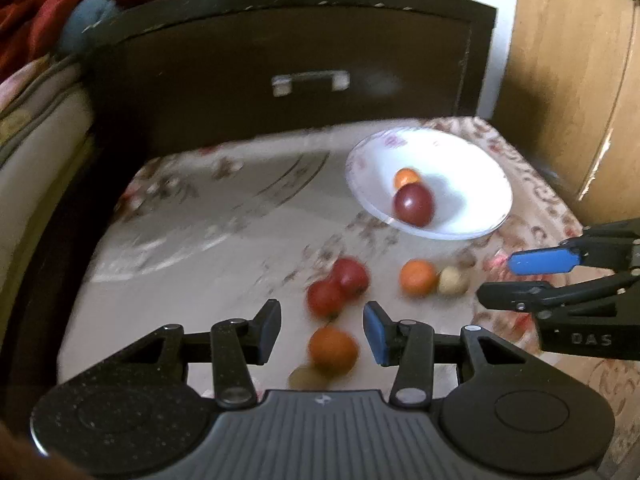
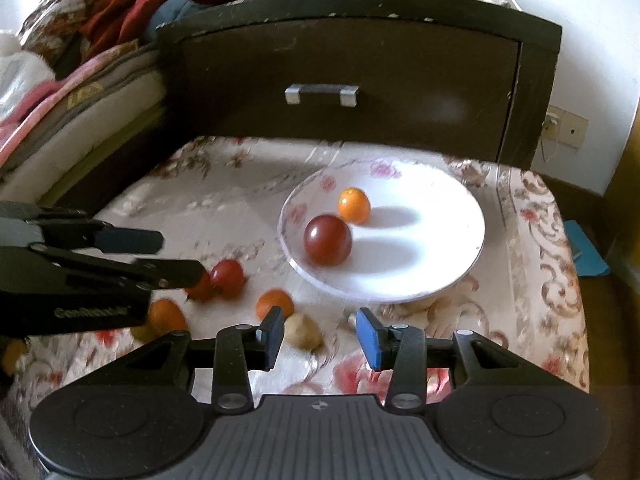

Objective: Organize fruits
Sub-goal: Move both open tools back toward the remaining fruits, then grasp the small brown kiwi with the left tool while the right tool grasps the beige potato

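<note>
Here, bare floral cloth [image 2: 224, 208] fills the left centre of the right wrist view, bounded above by a dark cabinet [image 2: 360, 80]. The white plate [image 2: 440, 264] at centre right holds a dark red fruit [image 2: 328, 240] and a small orange one [image 2: 354, 205]. Loose fruits [image 1: 338, 292] lie at lower centre. The left gripper [image 1: 322, 330] and right gripper [image 2: 320, 332] are both spread, grasping nothing.
</note>
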